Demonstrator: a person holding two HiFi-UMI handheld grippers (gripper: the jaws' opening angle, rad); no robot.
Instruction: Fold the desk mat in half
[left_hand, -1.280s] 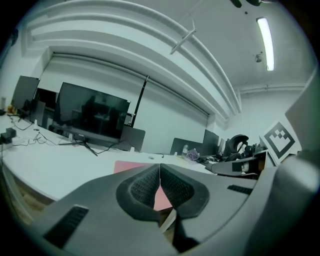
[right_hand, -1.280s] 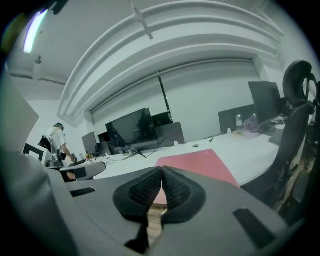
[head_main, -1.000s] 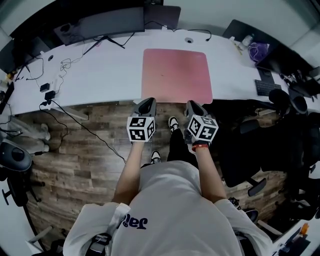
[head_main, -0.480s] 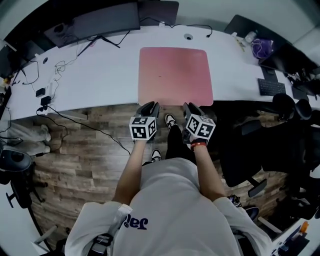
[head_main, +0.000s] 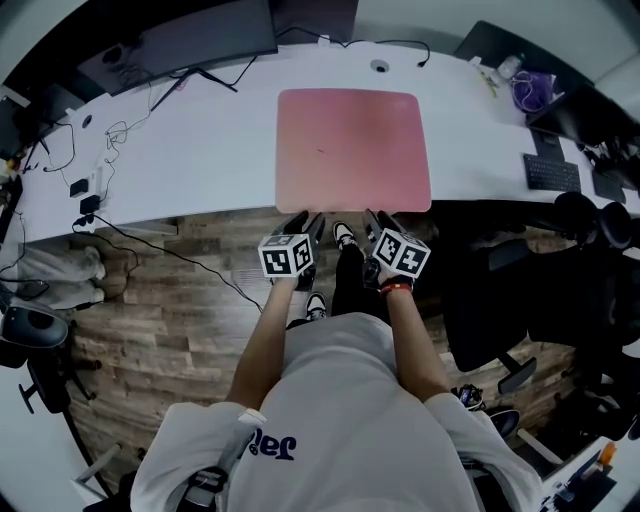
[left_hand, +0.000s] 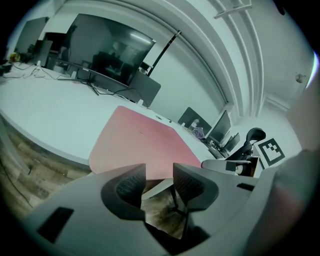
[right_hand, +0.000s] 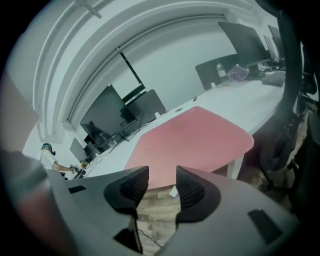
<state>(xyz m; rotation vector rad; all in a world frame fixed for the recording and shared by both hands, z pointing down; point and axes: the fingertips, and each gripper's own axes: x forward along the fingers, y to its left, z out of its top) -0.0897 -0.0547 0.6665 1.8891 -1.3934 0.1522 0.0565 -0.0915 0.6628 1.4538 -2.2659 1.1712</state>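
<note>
Mat (head_main: 353, 150): pink, flat, unfolded, on white bench (head_main: 200, 150). Near edge right at the bench's near edge, far edge short of the monitor (head_main: 205, 40) at the back.

Left gripper (head_main: 303, 222): over the wood floor (head_main: 170, 310), just short of the mat's near edge, toward its left half. Not touching the mat. Fingers (left_hand: 131, 182): opening, already well apart, nothing between them. Only floor and the mat's near edge seen through the gap.

Right gripper (head_main: 378, 222): just short of the same edge, toward the mat's right half. Also clear of the mat. Fingers (right_hand: 192, 187): opening, wide, holding nothing. Floor visible through the gap, mat just beyond the tips.

Both side by side, pointing at the mat, with a shoe (head_main: 344, 238) on the floor between them.

Elsewhere: cables (head_main: 100, 150) on the bench's left end, well apart from the mat. Keyboard (head_main: 550, 172) on a dark surface to the right. Black chair (head_main: 500, 300) right of the person.
</note>
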